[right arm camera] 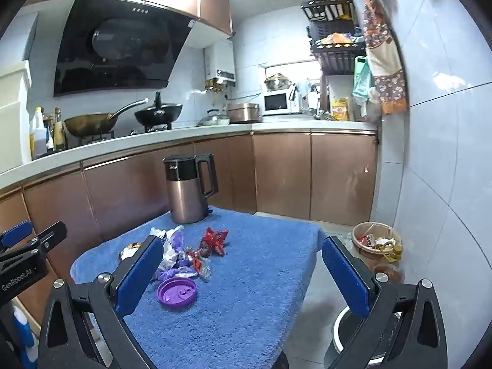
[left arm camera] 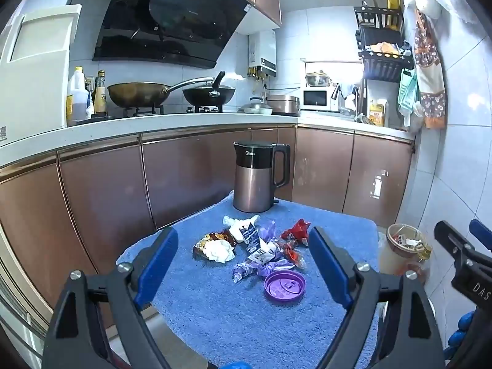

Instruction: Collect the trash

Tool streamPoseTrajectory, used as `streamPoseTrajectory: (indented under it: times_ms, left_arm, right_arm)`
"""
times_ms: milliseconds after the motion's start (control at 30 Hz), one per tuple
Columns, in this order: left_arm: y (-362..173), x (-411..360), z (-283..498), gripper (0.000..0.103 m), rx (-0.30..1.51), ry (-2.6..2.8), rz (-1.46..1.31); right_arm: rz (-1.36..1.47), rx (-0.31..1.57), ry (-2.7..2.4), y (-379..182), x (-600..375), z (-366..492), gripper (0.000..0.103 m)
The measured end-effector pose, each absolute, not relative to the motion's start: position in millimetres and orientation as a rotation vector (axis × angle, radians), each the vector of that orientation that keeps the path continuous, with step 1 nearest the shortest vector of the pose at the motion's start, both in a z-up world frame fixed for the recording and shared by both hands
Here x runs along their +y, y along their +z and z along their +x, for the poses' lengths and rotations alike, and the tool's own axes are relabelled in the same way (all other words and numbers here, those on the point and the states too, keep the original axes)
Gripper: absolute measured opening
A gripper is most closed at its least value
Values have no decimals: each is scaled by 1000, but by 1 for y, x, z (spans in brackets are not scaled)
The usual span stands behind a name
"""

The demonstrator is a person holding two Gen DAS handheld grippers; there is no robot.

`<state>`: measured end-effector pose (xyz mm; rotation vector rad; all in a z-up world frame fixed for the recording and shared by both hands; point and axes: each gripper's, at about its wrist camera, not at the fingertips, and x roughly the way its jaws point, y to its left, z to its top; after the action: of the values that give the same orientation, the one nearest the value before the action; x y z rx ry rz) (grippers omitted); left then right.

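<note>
The left tongs [left arm camera: 243,264] are standing spread as wide as they go, holding nothing, hovering short of the litter on the surface covered with a fuzzy blue towel [left arm camera: 215,307]; the right tongs [right arm camera: 243,273] are likewise gaping wide and empty, hanging over the towel's right edge. The trash is lying in a loose heap in the middle of the towel, in front of a bronze-and-black electric kettle [left arm camera: 256,178]: a crumpled white tissue [left arm camera: 219,250], a dark printed paper wrapper [left arm camera: 250,235], a crinkled red foil wrapper [left arm camera: 296,229], twisted purple plastic wrappers [left arm camera: 261,269], and a round purple plastic lid [left arm camera: 285,286] nearest the tongs. A round tan waste basket [right arm camera: 375,240], already holding scraps, is sitting on the floor beside the surface's right side. No piece is being touched yet. To do the pickup well, I judge it best to be lowering one pair of tongs straight over a single piece, such as the tissue, pinching it clear of its neighbours and avoiding snagging the towel's pile.
</note>
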<state>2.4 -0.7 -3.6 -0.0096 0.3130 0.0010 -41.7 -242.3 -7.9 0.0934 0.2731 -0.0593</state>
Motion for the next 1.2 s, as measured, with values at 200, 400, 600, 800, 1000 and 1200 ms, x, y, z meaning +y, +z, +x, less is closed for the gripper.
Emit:
streamPoseTrajectory:
  times_ms: [200,400,600,800,1000,1200]
  left_arm:
    - [-1,-3,-3,86,298,12,-12]
    - [9,-3,4,86,308,-2,-12]
    - [13,-11,15,86,312,-6,11]
    - [14,-15,29,86,323,-11,36]
    - [8,-22,46,86,355,-34,39]
    - [0,-25,68,86,401,-36,41]
  right_arm:
    - [126,227,-84,-3,-252,-47,103]
    - [126,228,-60,-4,-255,-39,103]
    - [101,224,-71,-4,-257,-31,103]
    - [118,212,-87,-4,-266,-25,103]
    - [153,236,-110,-15,-279,-13,103]
    - [169,277,-116,-26,-285,4,103]
